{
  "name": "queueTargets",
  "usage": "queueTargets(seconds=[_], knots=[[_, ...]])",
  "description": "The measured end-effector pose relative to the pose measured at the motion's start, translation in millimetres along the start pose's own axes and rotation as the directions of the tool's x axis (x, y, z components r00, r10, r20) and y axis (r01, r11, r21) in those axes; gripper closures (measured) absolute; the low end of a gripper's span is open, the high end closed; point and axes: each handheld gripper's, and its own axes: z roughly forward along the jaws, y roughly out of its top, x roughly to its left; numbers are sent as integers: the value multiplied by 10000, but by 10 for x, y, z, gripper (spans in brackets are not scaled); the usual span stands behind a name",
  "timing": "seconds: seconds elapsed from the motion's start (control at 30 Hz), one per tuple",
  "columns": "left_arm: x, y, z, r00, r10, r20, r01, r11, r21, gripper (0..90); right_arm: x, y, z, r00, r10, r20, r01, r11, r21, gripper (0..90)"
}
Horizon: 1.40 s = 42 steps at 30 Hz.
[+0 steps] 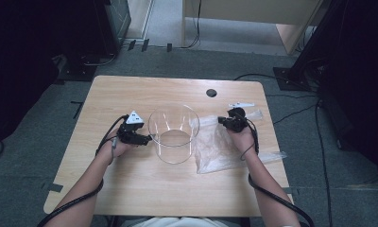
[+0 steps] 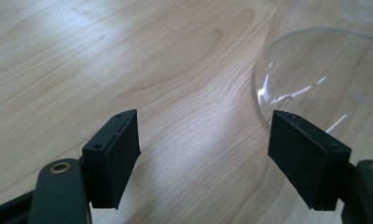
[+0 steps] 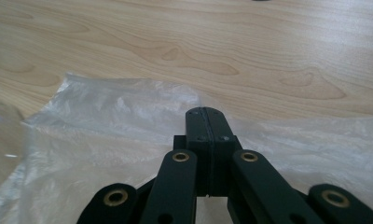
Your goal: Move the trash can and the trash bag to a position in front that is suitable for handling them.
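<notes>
The clear plastic bag [image 1: 220, 149] lies flat on the wooden surface [image 1: 130, 184], just right of the big clear bowl [image 1: 173, 132]. The right gripper [image 3: 206, 114] sits over the bag with its fingers pressed tight together — I cannot tell if any plastic is pinched between them. The left gripper [image 2: 203, 154] waits beside the bowl with its fingers wide apart and holding nothing — to do this well, I think the right one should catch just the top sheet and lift slowly.

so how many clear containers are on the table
1: the clear container stands mid-table, between the left hand-held gripper and the plastic bag under the right hand-held gripper. Nothing seems hidden.
</notes>
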Motion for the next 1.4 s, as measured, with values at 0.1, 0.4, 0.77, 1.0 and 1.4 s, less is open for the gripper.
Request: queueTargets(seconds=[0.1,0.4,0.77,1.0,1.4], knots=[[-7,6,4,9999,105,-35,-104,9999,40,250,16,15,-67,9995,31,-325,-27,9999,149,900],[-60,6,-4,9997,216,130,-217,9997,60,253,88,67,-272,9980,-85,-620,84,10000,-22,900],[-3,77,-26,9980,145,616,-162,9995,264,251,271,155,-531,9941,-602,-905,577,9979,-305,900],[73,218,-42,9971,-128,753,123,9999,74,250,312,179,-577,9927,-351,-1154,316,9990,-317,900],[96,279,28,9936,-319,1080,378,9979,-534,269,359,218,-672,9872,-526,-1504,451,9976,-529,900]])
